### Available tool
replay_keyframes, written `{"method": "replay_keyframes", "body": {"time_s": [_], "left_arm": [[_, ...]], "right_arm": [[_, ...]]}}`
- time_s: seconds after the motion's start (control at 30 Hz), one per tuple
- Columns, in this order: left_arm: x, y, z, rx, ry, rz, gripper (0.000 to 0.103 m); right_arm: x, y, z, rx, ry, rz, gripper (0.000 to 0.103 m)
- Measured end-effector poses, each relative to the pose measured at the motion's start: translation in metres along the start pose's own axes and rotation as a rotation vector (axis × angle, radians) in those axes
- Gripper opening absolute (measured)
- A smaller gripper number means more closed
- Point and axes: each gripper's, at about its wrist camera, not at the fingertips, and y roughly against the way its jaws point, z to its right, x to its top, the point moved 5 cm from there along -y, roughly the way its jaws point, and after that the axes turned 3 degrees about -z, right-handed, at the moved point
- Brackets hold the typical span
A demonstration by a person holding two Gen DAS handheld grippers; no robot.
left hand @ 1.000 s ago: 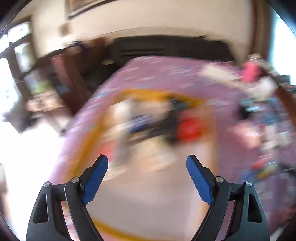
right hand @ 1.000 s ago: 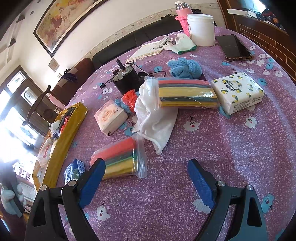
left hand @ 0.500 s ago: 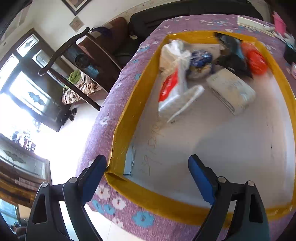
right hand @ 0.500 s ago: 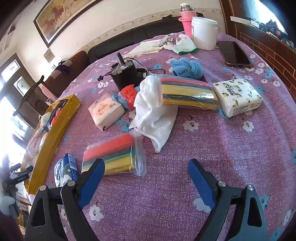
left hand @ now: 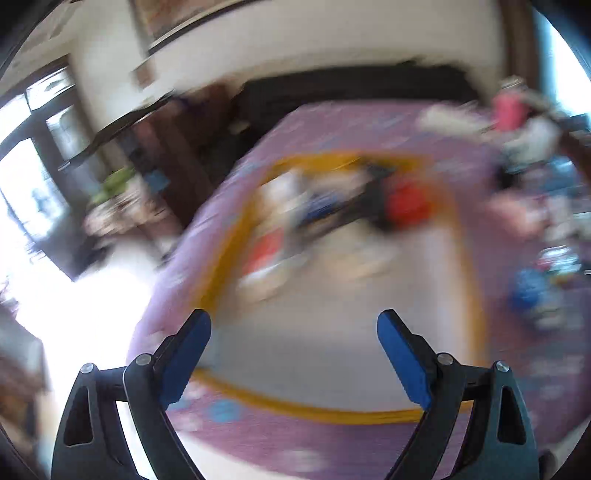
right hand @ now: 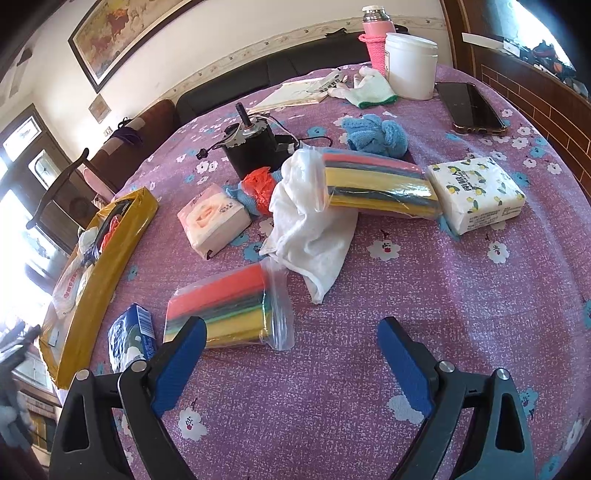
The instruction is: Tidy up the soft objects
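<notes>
Two zones on one desk (right hand: 424, 332), purple floral cloth throughout. Yellow-rimmed tray (right hand: 110, 266) at the edge — collection point, several soft items already inside. Loose and awaiting sorting: white cloth (right hand: 314, 236), bagged coloured sponges (right hand: 229, 306), tissue packs. Left gripper (left hand: 293, 343) above the tray, view blurred, jaws wide and empty. Right gripper (right hand: 291, 350) beside the sponges — jaws spread, nothing gripped.

Black motor (right hand: 255, 147), phone (right hand: 472, 107), white tub (right hand: 410, 70), pink flask (right hand: 375, 40), framed painting (right hand: 122, 33)
</notes>
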Motion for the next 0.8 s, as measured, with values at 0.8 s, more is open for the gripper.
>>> {"method": "replay_keyframes", "body": {"time_s": [0.8], "left_arm": [[-0.001, -0.056, 0.215, -0.483, -0.245, -0.163, 0.072]], "right_arm": [[0.005, 0.009, 0.003, 0.057, -0.069, -0.055, 0.097]]}}
